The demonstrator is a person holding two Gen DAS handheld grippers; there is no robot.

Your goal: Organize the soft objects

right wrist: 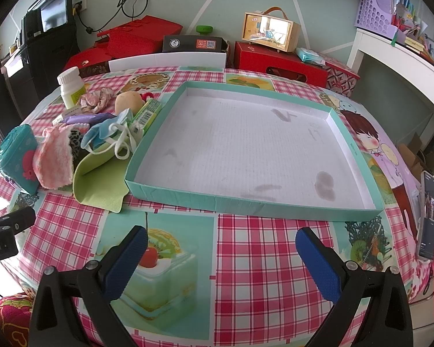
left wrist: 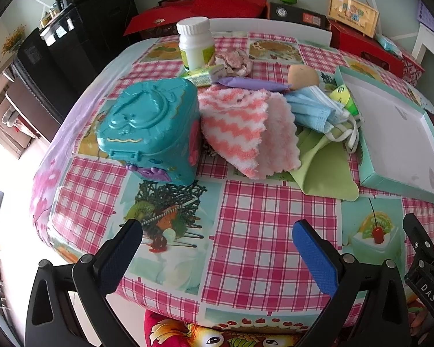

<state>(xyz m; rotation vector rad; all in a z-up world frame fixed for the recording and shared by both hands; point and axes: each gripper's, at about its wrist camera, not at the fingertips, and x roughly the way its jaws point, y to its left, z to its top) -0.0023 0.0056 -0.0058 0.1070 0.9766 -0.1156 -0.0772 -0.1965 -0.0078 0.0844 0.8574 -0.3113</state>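
Here the left claw (left wrist: 217, 228) hung with its blue pads spread wide and nothing between them, above the near edge of the worktop (left wrist: 260, 231) with its pink checked cloth. The right claw (right wrist: 221, 234) was likewise wide apart and empty, just before the shallow teal tray (right wrist: 246, 202), whose white floor was bare. Left of that tray lay the soft heap: a pink-and-white zigzag cloth (left wrist: 237, 124) leaned against a teal toy case (left wrist: 147, 127), blue face masks (left wrist: 312, 110) rested beside it, and a green cloth (left wrist: 327, 170) spread underneath, touching the tray's wall. Behind stood a white bottle (left wrist: 195, 43), next to what looked like a crumpled pinkish scrunchie (left wrist: 234, 60).
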